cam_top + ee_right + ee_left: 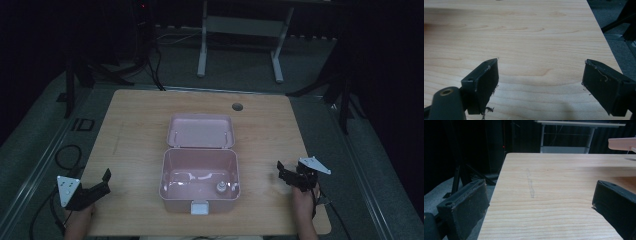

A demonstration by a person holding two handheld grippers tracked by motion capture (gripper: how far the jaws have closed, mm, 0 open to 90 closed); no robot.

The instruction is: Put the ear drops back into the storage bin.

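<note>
1. Pink box (200, 181) sits near the middle of the table (135, 130), toward the near edge. Its lid (201, 131) is flipped open and lies back on the far side, and there's a white latch (199, 207) on the near wall.
2. One small pale object (219, 188) sits inside, near the right near corner. Too small to say what it is.
3. Left gripper (102, 181) is at the near left edge, jaws spread wide with nothing between them, well apart from the box. In the left gripper view there's bare wood between the pads (465, 207).
4. Right gripper (282, 170) is at the near right, also wide open and empty, with the pads (485, 83) over bare table.
5. What could bite, I reckon: the box looks light, so a one-handed reach would probably shove it around. The object hugs the wall, so a jaw could jam against the side. And swinging the lid carelessly might snap it shut on a jaw.
</note>
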